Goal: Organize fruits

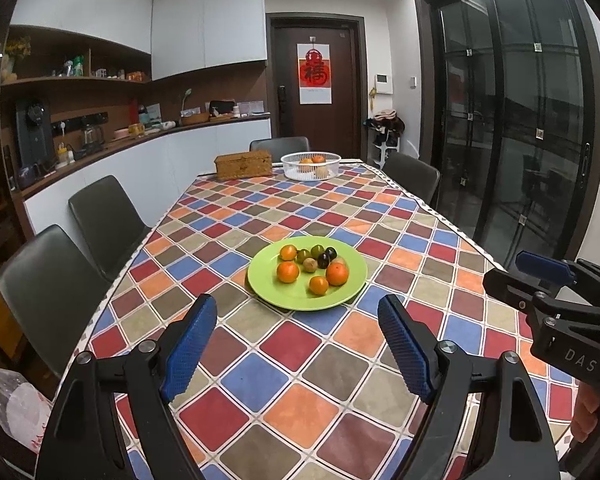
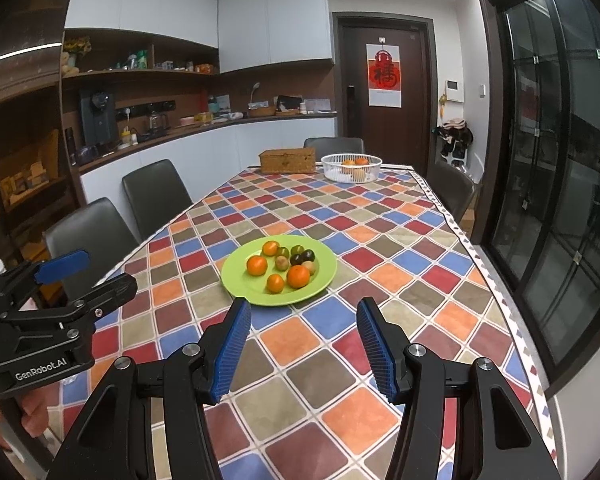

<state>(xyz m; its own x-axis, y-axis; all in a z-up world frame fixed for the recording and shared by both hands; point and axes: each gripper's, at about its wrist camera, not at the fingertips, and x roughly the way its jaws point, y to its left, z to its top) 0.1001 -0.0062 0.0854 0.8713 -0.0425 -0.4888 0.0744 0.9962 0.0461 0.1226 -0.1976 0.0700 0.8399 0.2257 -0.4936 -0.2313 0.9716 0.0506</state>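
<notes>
Both grippers hang over the near end of the table (image 1: 284, 392), nothing in either. Left gripper (image 1: 298, 344) is spread wide, right gripper (image 2: 304, 344) is parted less, both empty.

The green plate (image 1: 300, 300) sits just ahead of both, abt mid-width of the table, w/ four mandarins (image 1: 288, 272) plus a few small green and dark fruits (image 1: 322, 258). It's dead ahead of the left fingers, slightly left of ahead for the right, so imo neither hand is clearly nearer. Fruits are round, no long axis to line up on.

White basket (image 1: 292, 170) at the far end already has some fruit, wicker box (image 1: 242, 165) beside it.
</notes>
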